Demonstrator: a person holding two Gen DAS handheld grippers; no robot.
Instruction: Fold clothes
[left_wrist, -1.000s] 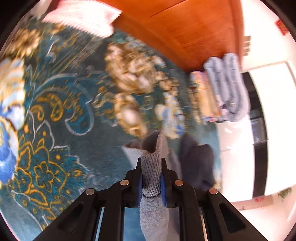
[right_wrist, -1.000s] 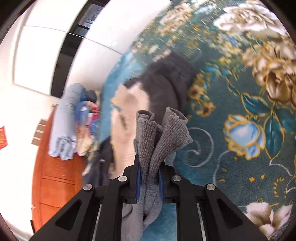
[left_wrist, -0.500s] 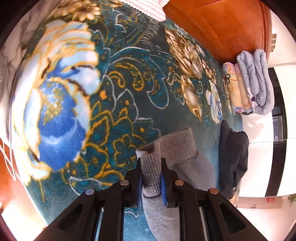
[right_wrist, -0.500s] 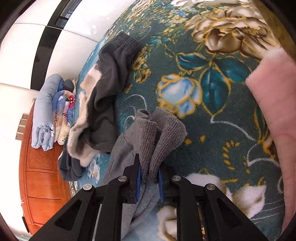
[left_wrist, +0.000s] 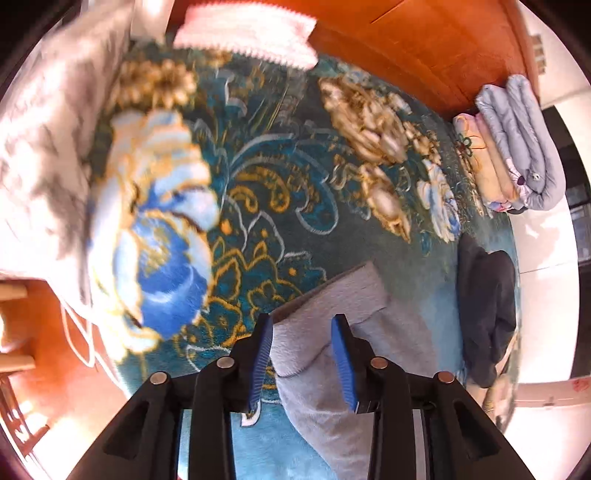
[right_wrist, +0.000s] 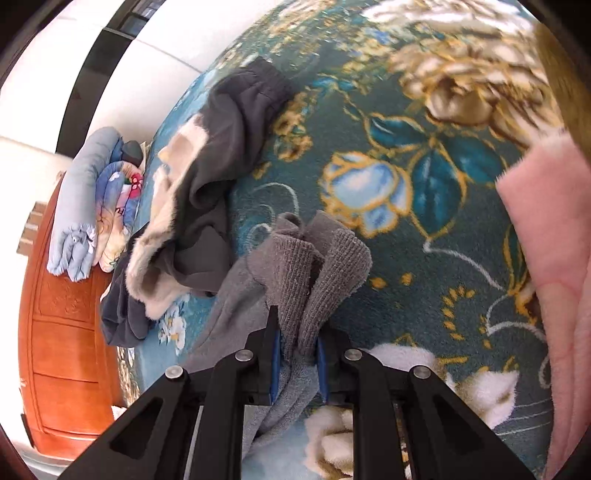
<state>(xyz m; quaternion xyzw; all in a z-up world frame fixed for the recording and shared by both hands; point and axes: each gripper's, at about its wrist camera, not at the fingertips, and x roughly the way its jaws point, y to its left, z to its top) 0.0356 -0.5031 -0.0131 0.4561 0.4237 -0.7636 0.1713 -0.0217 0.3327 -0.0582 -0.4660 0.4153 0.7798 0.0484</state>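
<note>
Fingers of the left gripper (left_wrist: 302, 356) stood spread apart above the grey garment (left_wrist: 334, 317), which lay flat on the floral blanket (left_wrist: 258, 192). Beside it, the right gripper (right_wrist: 297, 363) pointed low along the blanket, clamped on the garment's bunched ribbed cuff (right_wrist: 314, 266).

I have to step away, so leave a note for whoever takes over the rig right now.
Left gripper: open, its blue pads either side of the grey garment's flat cuff on the floral blanket.
Right gripper: shut on the grey garment's bunched ribbed cuff.
Dark garment: crumpled, unfolded, beside it.
Done: one end laid down.
Left: lay the right end, fold, then the dark garment.
</note>
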